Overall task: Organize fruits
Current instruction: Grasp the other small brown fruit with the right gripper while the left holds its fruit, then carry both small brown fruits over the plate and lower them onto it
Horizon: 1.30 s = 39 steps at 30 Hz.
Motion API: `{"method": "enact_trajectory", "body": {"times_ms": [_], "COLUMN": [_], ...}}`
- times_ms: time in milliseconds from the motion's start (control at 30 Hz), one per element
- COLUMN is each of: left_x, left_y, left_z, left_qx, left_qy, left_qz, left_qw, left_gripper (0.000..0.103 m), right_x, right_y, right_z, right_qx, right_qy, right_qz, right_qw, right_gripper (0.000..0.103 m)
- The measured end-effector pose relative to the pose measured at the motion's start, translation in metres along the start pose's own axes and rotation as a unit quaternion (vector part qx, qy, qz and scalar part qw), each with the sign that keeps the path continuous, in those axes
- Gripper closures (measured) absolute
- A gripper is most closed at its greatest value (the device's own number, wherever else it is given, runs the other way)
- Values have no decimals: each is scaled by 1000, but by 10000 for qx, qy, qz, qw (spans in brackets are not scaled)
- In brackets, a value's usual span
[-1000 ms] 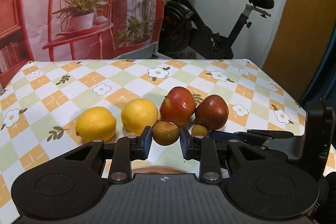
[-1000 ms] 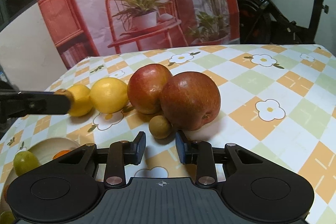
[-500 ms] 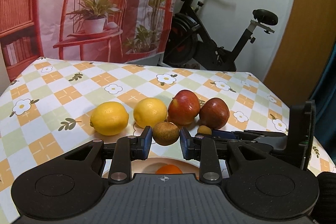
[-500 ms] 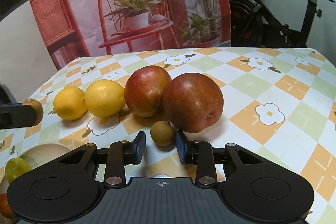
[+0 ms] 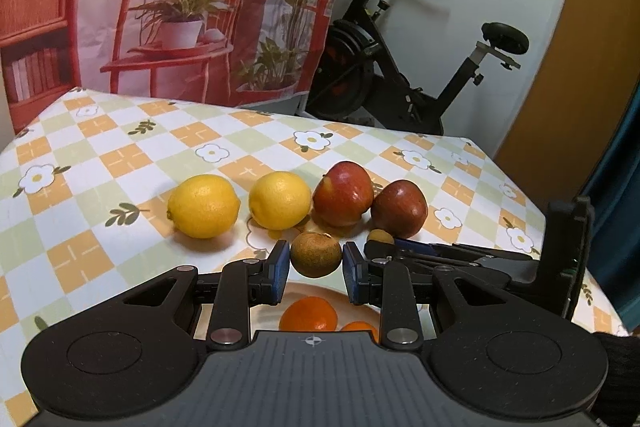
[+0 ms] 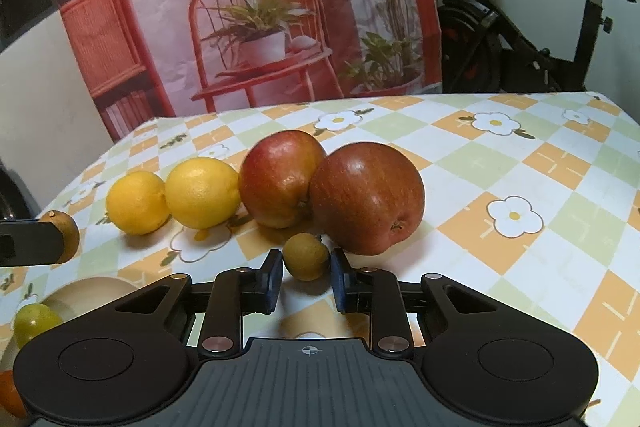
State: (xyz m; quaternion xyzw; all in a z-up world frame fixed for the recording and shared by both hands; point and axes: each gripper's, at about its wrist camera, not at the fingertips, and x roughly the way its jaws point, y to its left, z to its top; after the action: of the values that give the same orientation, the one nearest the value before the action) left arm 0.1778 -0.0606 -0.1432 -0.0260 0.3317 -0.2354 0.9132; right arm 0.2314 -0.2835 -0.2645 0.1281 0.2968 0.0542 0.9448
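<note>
Now the left gripper (image 5: pixel 316 264) is clamped on a small brown round fruit (image 5: pixel 316 254), held above a cream plate (image 5: pixel 298 293) at the near edge of the checked tablecloth (image 5: pixel 120 163). The right gripper (image 6: pixel 306 271) has just been closing; its blue pads sit against a smaller brown fruit (image 6: pixel 306 256) that rests on the cloth, just in front of the right apple (image 6: pixel 366 197).

Both brown fruits are close to round, so no long axis reads clearly; the held one shows a stem scar on top. Behind them, two lemons (image 5: pixel 204 205) and two apples (image 5: pixel 343 193) form a row running left to right, each lemon's long axis lying roughly along that row, and the right apple's dimple faces near-right.

From the left wrist, two oranges (image 5: pixel 308 314) show on the plate, under the held fruit. From the right wrist, a green fruit (image 6: pixel 36 319) shows at the plate's left, and the left gripper's finger enters from the left edge with its brown fruit.
</note>
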Motion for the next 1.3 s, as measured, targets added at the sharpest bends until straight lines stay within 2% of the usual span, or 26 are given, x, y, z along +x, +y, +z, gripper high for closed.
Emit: {"method": "enact_trajectory", "body": {"times_ms": [400, 733, 1300], "left_x": [-28, -35, -52], "left_y": [27, 16, 6], "left_z": [-9, -16, -22], "left_qx": [-358, -152, -17], "left_qy": [106, 170, 102], "left_qz": [227, 336, 392], "left_qw": [9990, 9992, 9992], "left_gripper": [73, 73, 73], "right_x": [-35, -65, -94], "right_y": [-6, 7, 24], "right_z": [-16, -25, -29], "right_qx": [184, 5, -285], "right_qy": [-200, -310, -363], "right_qz": [434, 710, 915], "right_qw": [9987, 9970, 9947], "right_gripper": [80, 80, 80]}}
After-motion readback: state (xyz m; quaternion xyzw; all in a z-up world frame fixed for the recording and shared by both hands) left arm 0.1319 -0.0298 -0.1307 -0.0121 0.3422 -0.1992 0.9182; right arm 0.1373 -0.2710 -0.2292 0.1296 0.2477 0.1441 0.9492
